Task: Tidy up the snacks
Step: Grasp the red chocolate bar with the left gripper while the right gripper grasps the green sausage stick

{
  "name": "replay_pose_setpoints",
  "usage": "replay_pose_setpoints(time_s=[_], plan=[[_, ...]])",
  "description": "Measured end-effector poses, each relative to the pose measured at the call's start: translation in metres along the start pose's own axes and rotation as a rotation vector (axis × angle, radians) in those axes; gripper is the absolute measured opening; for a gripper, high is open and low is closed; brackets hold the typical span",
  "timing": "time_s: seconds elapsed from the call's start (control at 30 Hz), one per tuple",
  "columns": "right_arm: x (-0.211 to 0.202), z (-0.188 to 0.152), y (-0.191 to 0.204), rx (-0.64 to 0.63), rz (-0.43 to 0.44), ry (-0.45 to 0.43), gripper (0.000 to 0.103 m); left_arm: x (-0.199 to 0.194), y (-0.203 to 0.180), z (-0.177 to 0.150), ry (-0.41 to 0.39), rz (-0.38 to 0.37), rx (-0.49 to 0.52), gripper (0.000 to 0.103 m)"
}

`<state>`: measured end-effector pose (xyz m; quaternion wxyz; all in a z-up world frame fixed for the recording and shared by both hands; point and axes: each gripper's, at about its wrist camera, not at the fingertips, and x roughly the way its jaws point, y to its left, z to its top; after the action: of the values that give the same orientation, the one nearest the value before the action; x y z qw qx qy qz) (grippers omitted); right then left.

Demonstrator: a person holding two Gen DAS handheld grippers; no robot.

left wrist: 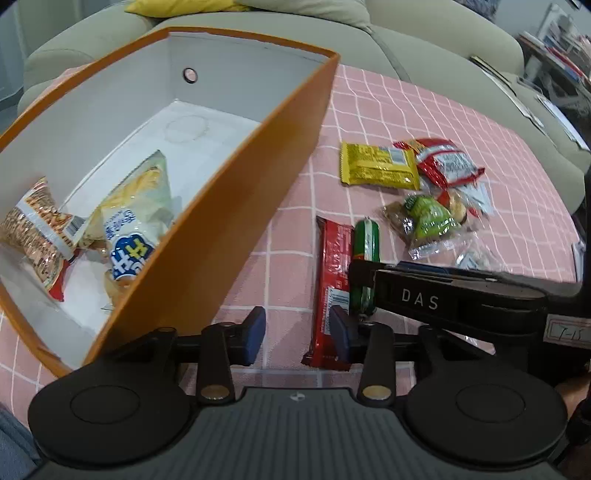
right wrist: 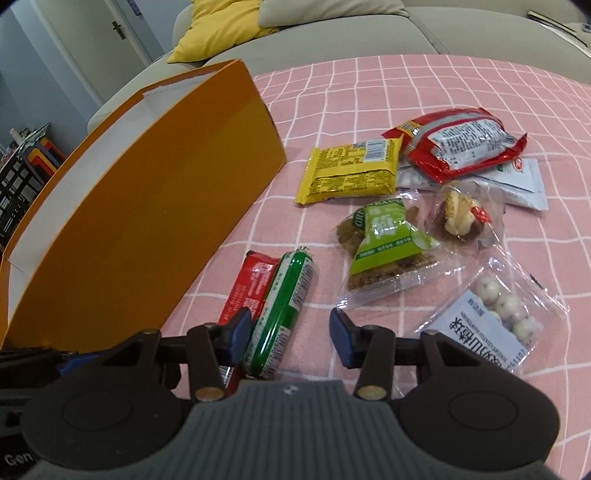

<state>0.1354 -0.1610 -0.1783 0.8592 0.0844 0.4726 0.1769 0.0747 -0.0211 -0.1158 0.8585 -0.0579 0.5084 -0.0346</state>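
An orange box (left wrist: 236,206) with a white inside stands at the left; it also shows in the right wrist view (right wrist: 147,206). It holds a white chip bag (left wrist: 136,221) and a brown snack bag (left wrist: 37,229). My left gripper (left wrist: 297,334) is open and empty beside the box, its right finger over a red bar (left wrist: 332,280). My right gripper (right wrist: 288,338) is open with a green sausage (right wrist: 282,314) between its fingers, next to the red bar (right wrist: 247,291). A yellow pack (right wrist: 351,171), red pack (right wrist: 458,140) and green-label pack (right wrist: 391,243) lie further on.
A pink checked cloth (right wrist: 406,85) covers the table. A clear bag of white balls (right wrist: 491,321), a wrapped pastry (right wrist: 461,214) and a white sachet (right wrist: 517,181) lie at the right. A sofa with a yellow cushion (right wrist: 218,29) stands behind.
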Motion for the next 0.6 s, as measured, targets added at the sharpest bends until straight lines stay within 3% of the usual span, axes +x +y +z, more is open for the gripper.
replay_pose_setpoints(time_s=[0.07,0.13,0.23,0.37,0.6], plan=[[-0.003,-0.001,-0.002,-0.005,0.018,0.017,0.026,0.002,-0.002,0.0,0.005,-0.005,0.019,0.053],[-0.007,-0.001,-0.003,-0.027,0.002,0.023,0.024,0.004,-0.004,0.0,0.012,-0.011,0.04,0.053],[-0.013,-0.001,-0.006,-0.04,-0.023,0.021,0.022,0.009,-0.007,0.001,0.006,-0.018,0.062,0.053],[-0.01,0.004,-0.011,-0.024,0.011,0.051,0.025,0.018,-0.013,0.003,-0.007,-0.063,0.103,0.053],[0.006,0.016,-0.007,-0.045,0.022,0.065,0.028,0.032,-0.017,0.007,-0.02,-0.053,0.135,0.053]])
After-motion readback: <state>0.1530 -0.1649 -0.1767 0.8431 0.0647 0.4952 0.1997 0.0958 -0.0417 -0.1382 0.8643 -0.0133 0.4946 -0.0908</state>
